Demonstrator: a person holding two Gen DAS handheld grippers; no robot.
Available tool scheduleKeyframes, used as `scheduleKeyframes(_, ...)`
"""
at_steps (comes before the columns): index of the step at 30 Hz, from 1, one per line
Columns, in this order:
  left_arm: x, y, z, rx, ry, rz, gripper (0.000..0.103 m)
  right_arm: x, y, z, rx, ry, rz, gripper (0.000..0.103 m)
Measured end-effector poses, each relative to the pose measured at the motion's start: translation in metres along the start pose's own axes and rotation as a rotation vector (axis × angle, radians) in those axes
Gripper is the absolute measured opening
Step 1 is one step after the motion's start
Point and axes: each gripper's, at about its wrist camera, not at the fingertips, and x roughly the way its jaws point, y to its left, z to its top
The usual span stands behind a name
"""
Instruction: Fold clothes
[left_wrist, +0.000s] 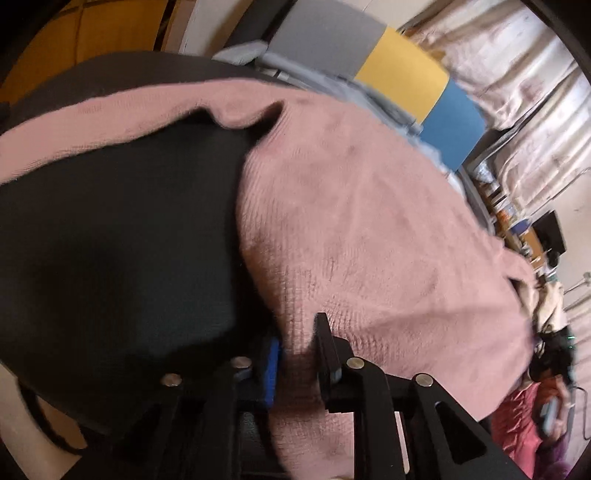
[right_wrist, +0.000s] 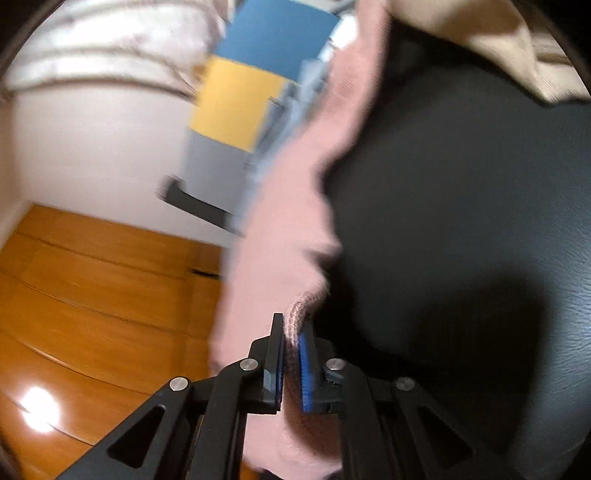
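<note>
Here the left gripper (left_wrist: 297, 354) is pinching a fold of the pink sweater (left_wrist: 369, 229), jaws nearly closed; the right gripper (right_wrist: 291, 363) is clamping its ribbed hem (right_wrist: 299, 317); the sweater is draping across the black surface (left_wrist: 122, 229), reaching its far edge.

The left gripper (left_wrist: 297, 354) is built of matte black plastic: 2 flat, narrow fingers ride on angled linkage arms, each arm pierced by a triangular cutout. 4 round silver pins (left_wrist: 356, 363) mark the linkage joints. The inner face of 1 finger carries a bright blue pad (left_wrist: 273, 373), its surface blurred.

The right gripper (right_wrist: 291, 360) has the same make: black fingers, black angled arms with triangular cutouts, and 4 silver round pins (right_wrist: 248, 364) set across the joints. A blue ribbed pad (right_wrist: 305, 373) lines 1 finger; a thin blue edge shows on the inner face of the other.
</note>
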Motion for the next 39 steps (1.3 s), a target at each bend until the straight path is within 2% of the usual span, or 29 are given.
scheduleKeyframes(1, -0.002, -0.001, -0.001, -0.012, -0.004, -0.020, 0.036, -0.002, -0.004, -0.006, -0.028, 0.009, -0.042, 0.029)
scheduleKeyframes(2, -0.004, 0.001, -0.002, -0.034, -0.003, -0.056, 0.050, -0.003, -0.004, -0.011, -0.045, 0.014, -0.036, 0.029)
scheduleKeyframes(3, -0.006, 0.002, -0.003, -0.056, -0.001, -0.092, 0.058, -0.004, -0.004, -0.015, -0.061, 0.018, -0.025, 0.030)
scheduleKeyframes(5, -0.010, 0.005, -0.007, -0.092, -0.005, -0.152, 0.083, -0.005, -0.004, -0.019, -0.078, 0.037, -0.008, 0.033)
scheduleKeyframes(8, -0.012, 0.007, -0.014, -0.143, -0.011, -0.231, 0.090, -0.007, 0.002, -0.026, -0.097, 0.036, 0.000, 0.035)
scheduleKeyframes(10, -0.010, 0.002, -0.018, -0.158, -0.010, -0.266, 0.090, -0.001, 0.008, -0.030, -0.093, 0.053, 0.032, 0.035)
scheduleKeyframes(13, -0.003, -0.022, -0.022, -0.101, 0.012, -0.288, 0.089, 0.021, 0.022, -0.035, -0.125, 0.130, 0.079, 0.034)
scheduleKeyframes(14, 0.000, -0.028, -0.025, -0.074, 0.036, -0.300, 0.087, 0.037, 0.030, -0.034, -0.150, 0.161, 0.092, 0.030)
scheduleKeyframes(15, 0.002, -0.036, -0.027, -0.037, 0.057, -0.297, 0.082, 0.038, 0.034, -0.037, -0.174, 0.179, 0.100, 0.017)
scheduleKeyframes(16, 0.004, -0.043, -0.028, 0.001, 0.078, -0.294, 0.061, 0.038, 0.037, -0.040, -0.198, 0.197, 0.107, 0.009)
scheduleKeyframes(17, 0.004, -0.047, -0.029, 0.029, 0.092, -0.253, 0.033, 0.036, 0.040, -0.043, -0.216, 0.215, 0.111, 0.009)
scheduleKeyframes(18, 0.005, -0.050, -0.030, 0.058, 0.106, -0.213, 0.021, 0.032, 0.045, -0.044, -0.236, 0.223, 0.109, 0.007)
scheduleKeyframes(19, 0.004, -0.048, -0.029, 0.060, 0.132, -0.170, 0.015, 0.024, 0.047, -0.042, -0.236, 0.215, 0.113, 0.007)
scheduleKeyframes(22, -0.008, -0.035, -0.024, 0.009, 0.125, -0.162, 0.014, 0.000, 0.052, -0.035, -0.229, 0.186, 0.130, 0.006)
scheduleKeyframes(24, -0.022, -0.025, -0.021, -0.025, 0.107, -0.158, 0.014, -0.006, 0.046, -0.034, -0.223, 0.172, 0.094, 0.006)
scheduleKeyframes(27, -0.035, -0.022, -0.025, 0.016, 0.086, -0.102, 0.010, -0.016, 0.036, -0.032, -0.214, 0.151, 0.036, 0.005)
scheduleKeyframes(30, -0.024, -0.014, -0.033, 0.021, 0.118, -0.049, 0.010, -0.025, 0.027, -0.031, -0.204, 0.129, -0.022, 0.005)
scheduleKeyframes(31, -0.019, -0.012, -0.036, 0.018, 0.132, -0.033, 0.010, -0.028, 0.024, -0.030, -0.201, 0.122, -0.042, 0.012)
scheduleKeyframes(32, -0.019, -0.012, -0.038, 0.009, 0.118, -0.047, 0.010, -0.027, 0.021, -0.031, -0.199, 0.115, -0.043, 0.017)
scheduleKeyframes(33, -0.020, -0.012, -0.040, 0.001, 0.103, -0.061, 0.010, -0.026, 0.018, -0.032, -0.198, 0.107, -0.043, 0.032)
scheduleKeyframes(36, -0.027, -0.016, -0.034, -0.061, 0.043, -0.077, 0.020, -0.018, 0.012, -0.031, -0.193, 0.104, -0.030, 0.035)
scheduleKeyframes(39, -0.033, -0.034, -0.028, -0.027, -0.035, -0.102, 0.041, 0.015, 0.025, -0.035, -0.225, 0.145, -0.052, 0.039)
